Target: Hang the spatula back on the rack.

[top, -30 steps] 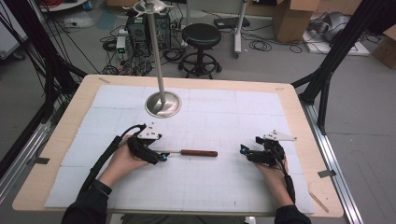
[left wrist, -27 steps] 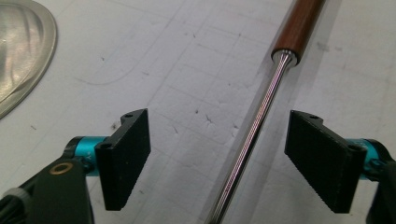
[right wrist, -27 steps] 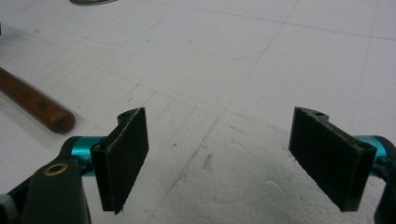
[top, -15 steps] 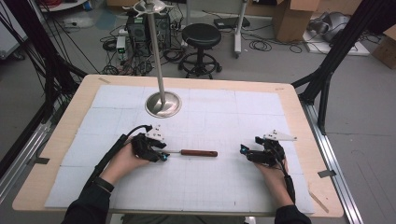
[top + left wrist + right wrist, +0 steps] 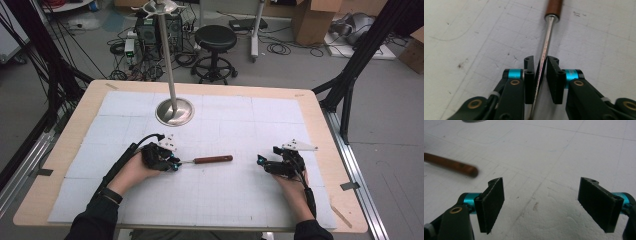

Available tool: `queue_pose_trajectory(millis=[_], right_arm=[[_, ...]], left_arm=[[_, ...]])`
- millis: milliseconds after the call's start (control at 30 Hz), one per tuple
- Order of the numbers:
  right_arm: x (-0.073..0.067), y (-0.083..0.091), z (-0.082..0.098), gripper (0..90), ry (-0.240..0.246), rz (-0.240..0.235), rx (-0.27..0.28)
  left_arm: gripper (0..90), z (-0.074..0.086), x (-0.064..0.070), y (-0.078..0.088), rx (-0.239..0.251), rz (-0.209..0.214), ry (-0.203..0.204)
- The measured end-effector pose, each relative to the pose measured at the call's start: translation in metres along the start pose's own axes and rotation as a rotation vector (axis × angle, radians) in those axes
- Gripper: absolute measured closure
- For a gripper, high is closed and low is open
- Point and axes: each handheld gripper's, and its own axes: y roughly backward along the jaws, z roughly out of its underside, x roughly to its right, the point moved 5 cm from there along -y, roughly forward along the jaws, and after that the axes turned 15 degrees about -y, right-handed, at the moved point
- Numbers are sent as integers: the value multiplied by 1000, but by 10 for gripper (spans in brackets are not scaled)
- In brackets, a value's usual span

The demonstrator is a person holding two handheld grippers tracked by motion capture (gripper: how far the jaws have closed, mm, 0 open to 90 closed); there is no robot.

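A tool with a brown wooden handle (image 5: pixel 212 159) and a thin metal shaft (image 5: pixel 547 37) lies flat on the white gridded mat (image 5: pixel 225 200), near the table's middle. My left gripper (image 5: pixel 175 164) holds the shaft end. In the left gripper view its jaws (image 5: pixel 540 62) are closed on the shaft, which runs between the pads up to the handle (image 5: pixel 554 7). My right gripper (image 5: pixel 261 161) rests on the mat to the right of the handle, a short gap away. Its jaws (image 5: pixel 541 182) stand wide open with nothing between them, and the handle (image 5: pixel 451 165) shows blurred at upper left.
A metal stand with a round base (image 5: pixel 174 111) and a tall pole rises at the mat's far left-centre. The wooden table rim (image 5: pixel 330 150) frames the mat. A black stool (image 5: pixel 215 37), cables and boxes are on the floor beyond the table.
My left gripper has crept slightly right along the tool's shaft. The tool and the right gripper have stayed where they were.
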Motion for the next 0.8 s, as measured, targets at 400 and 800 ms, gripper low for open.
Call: queue_pose_trajectory(millis=[400, 800], right_arm=[[0, 0, 0, 213, 1, 0, -3], [0, -1, 0, 227, -7, -9, -11]], left_arm=[[829, -7, -5, -3, -79, 47, 73], [842, -16, -4, -4, -174, 42, 26]])
